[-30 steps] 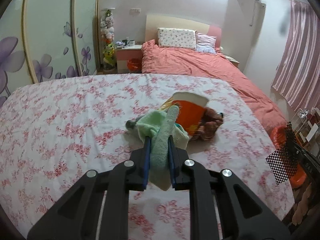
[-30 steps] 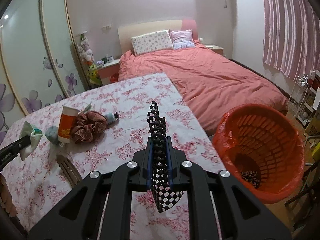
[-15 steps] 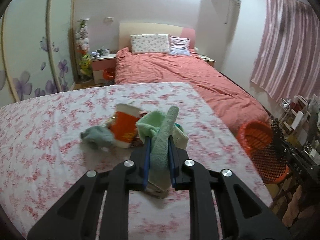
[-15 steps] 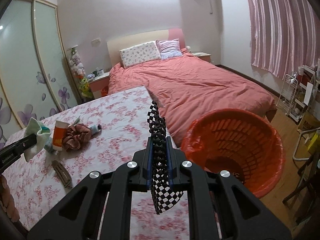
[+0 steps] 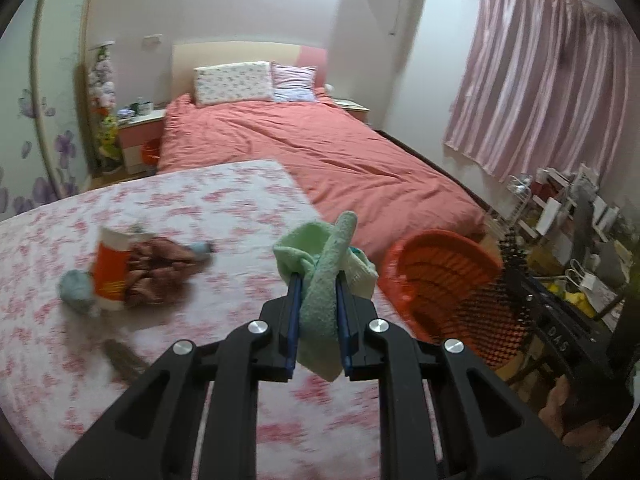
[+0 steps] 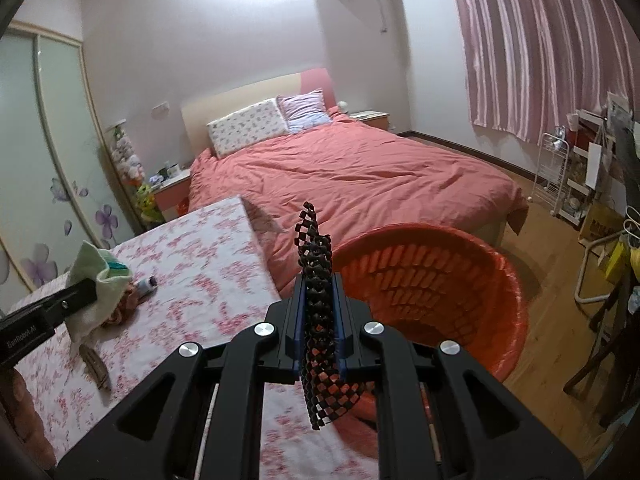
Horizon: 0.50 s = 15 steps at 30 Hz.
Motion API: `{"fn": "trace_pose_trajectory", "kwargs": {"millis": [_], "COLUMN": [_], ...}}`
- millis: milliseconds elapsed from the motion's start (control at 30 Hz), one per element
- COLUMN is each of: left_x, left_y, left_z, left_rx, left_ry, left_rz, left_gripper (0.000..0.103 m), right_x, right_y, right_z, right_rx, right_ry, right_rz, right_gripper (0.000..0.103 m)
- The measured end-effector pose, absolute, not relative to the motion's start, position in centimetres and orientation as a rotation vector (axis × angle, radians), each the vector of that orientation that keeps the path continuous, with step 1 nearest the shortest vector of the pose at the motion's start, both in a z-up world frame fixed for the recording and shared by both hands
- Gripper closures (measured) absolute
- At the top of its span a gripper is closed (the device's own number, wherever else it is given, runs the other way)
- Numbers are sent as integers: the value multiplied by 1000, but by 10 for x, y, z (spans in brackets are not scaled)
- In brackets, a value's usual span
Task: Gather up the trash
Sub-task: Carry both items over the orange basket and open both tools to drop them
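Note:
My left gripper [image 5: 318,280] is shut on a pale green cloth [image 5: 326,276] and holds it above the floral table's right edge, left of the orange basket [image 5: 444,276]. My right gripper [image 6: 318,280] is shut on a black-and-white checkered mesh piece [image 6: 320,328], at the near-left rim of the orange basket [image 6: 432,276]. The left gripper with its green cloth [image 6: 98,280] also shows at the left of the right wrist view. An orange-and-white cup [image 5: 112,268], a brown scrunchie [image 5: 156,268] and a grey-blue lump [image 5: 76,292] lie on the table.
The table carries a pink floral cloth [image 5: 180,208]. A brown hair clip [image 6: 96,368] lies near its front. A bed with a coral duvet [image 6: 360,172] stands behind. Shelves and clutter [image 6: 592,184] line the right wall under pink curtains.
Both grippers have swung right toward the basket, still holding their items. The basket now sits closer and larger in both views; the table items have shifted left.

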<state>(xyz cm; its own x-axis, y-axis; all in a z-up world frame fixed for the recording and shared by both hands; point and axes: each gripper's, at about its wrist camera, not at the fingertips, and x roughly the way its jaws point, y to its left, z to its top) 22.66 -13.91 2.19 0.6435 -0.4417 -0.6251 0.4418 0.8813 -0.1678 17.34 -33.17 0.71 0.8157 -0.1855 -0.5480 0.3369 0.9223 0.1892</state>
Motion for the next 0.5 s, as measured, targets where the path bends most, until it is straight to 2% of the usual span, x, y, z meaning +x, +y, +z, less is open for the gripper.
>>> {"fn": "trace_pose_trajectory", "kwargs": {"millis": [500], "left_x": [228], "left_y": [-270], "left_z": [1], "left_rx": [64], "left_ry": [745], "left_rz": [-743], "left_gripper": [86], "right_x": [181], "right_y": [-405], "right_z": [-3], "right_rx": [409], "right_ry": [520], "right_rz": [-341], "right_gripper": [91]}}
